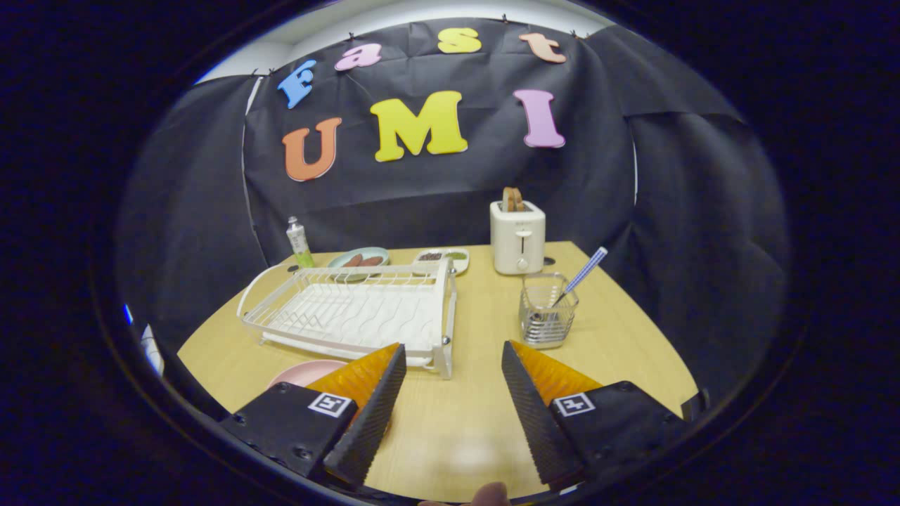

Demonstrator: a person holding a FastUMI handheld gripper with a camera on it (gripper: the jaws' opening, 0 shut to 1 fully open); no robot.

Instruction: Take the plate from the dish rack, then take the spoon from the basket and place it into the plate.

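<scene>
A pink plate (304,372) lies flat on the wooden table in front of the white dish rack (355,313), partly hidden behind my left finger. The rack holds no dishes. A spoon with a blue checked handle (585,270) stands tilted in the clear wire basket (547,311), beyond my right finger. My gripper (453,357) is open above the table, with nothing between its fingers. The rack's near right corner sits just ahead of the gap.
A white toaster (519,237) with bread in it stands at the back. Left of it lie a green plate (359,258) with food, a small divided dish (444,257) and a tube (299,242). Bare table (457,429) lies between the fingers.
</scene>
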